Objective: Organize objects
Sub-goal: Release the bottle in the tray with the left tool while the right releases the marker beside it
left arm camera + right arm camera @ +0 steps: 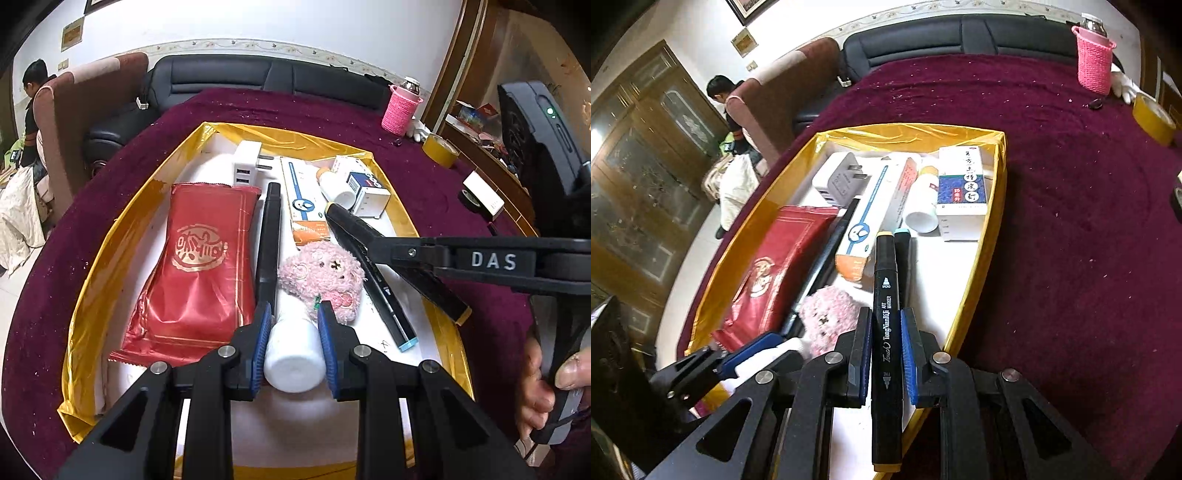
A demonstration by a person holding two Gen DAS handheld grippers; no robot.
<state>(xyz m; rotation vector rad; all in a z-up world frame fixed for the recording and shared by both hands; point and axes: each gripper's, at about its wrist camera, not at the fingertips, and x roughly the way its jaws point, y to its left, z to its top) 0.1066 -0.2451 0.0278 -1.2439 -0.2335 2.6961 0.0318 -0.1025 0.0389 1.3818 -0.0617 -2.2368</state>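
Note:
A gold-rimmed box [122, 229] on the maroon table holds the objects. My left gripper [293, 325] is shut on a white bottle [293, 354] low over the box's near end, beside a pink plush toy [321, 277]. My right gripper [886, 332] is shut on a black art marker with a yellow cap [885, 314] and holds it over the box's right side; in the left wrist view the marker [354, 225] reaches in from the right. A second black marker with a light blue cap [388, 306] lies in the box under it.
The box also holds a red packet [199, 266], a white charger [245, 162], a long toothpaste box [303, 199], a small white bottle [334, 186], a blue-and-white medicine box [962, 184] and a black pen [267, 240]. A pink knitted cup [400, 110] and tape roll [439, 149] stand on the table.

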